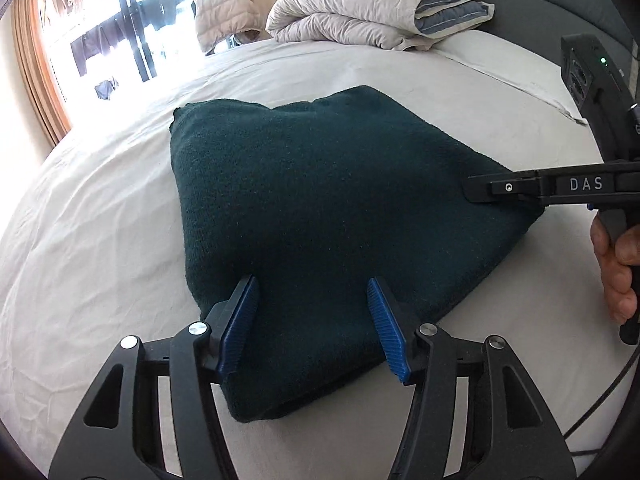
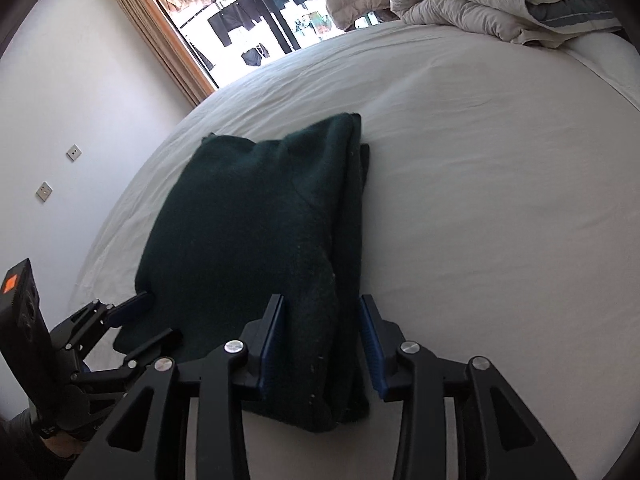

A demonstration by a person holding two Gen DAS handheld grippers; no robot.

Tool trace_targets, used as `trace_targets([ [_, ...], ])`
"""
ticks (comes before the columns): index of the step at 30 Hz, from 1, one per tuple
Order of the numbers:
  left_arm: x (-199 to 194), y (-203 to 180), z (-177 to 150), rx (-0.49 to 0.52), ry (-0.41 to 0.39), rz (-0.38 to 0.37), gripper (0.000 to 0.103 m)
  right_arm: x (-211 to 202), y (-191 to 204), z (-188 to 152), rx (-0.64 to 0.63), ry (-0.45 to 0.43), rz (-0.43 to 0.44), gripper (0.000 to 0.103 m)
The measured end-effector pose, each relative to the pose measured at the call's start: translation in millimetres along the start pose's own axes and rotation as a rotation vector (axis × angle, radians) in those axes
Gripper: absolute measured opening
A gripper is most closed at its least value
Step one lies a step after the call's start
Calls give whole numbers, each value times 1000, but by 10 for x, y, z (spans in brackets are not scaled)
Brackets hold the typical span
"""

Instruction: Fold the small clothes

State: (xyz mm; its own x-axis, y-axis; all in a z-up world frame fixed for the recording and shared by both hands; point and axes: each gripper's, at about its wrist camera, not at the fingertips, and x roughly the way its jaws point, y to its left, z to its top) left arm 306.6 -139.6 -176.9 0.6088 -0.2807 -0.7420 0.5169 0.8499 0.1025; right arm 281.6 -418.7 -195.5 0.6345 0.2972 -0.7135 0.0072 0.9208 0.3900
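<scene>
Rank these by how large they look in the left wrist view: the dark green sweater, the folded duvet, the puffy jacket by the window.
1. dark green sweater, largest by far, though it lies nearest the camera.
2. folded duvet.
3. puffy jacket, smallest; it is farthest away and partly washed out by window light, so its true size stays unsure.

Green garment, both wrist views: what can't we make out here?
- What kind of green garment it is: folded, no sleeves or collar in either view.
- Its near edge: left wrist view, hidden behind the left hand-held gripper; right wrist view, behind the right hand-held gripper.
- The right hand-held gripper's fingertips, left wrist view: only one finger seen side-on.
- The bed: cut by every frame edge.
</scene>
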Motion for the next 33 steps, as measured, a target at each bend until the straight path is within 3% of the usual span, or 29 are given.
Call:
trace_targets([
  [7, 82, -289, -123, 20, 7, 8, 55, -113, 41, -247, -90, -38, -71, 40],
  [12, -63, -309, -220, 21, -3, 1, 55, -306, 5, -330, -100, -49, -135, 50],
  [15, -297, -214, -212, -12, -12, -31, 55, -479, 75, -278, -118, -82, -167, 51],
  [17, -491, -48, -111, -68, -65, -46, 55, -567, 86, -160, -96, -106, -101, 50],
  [19, -527, 174, 117, -133, -83, -90, 55, -548, 82, 55, -52, -114, 31, 50],
  [23, -161, 586, 587, -274, -40, -322, 55, -231, 108, 603, 32, -86, 332, 32],
  [25, 65, 738, 789, -319, -19, -336, 53, 58, 91, 874, 78, -29, 414, 27],
  [28, 397, 857, 933, -389, 55, -452, 50, 458, 7, 1154, 163, 30, 460, 21],
  [29, 510, 860, 914, -396, 78, -452, 45, 625, -32, 1201, 196, 82, 495, 21],
  [31, 638, 831, 832, -382, 94, -444, 43, 886, -94, 1220, 215, 155, 445, 21],
  [33, 669, 811, 733, -355, 69, -438, 43, 1030, -141, 1151, 203, 206, 444, 13],
])
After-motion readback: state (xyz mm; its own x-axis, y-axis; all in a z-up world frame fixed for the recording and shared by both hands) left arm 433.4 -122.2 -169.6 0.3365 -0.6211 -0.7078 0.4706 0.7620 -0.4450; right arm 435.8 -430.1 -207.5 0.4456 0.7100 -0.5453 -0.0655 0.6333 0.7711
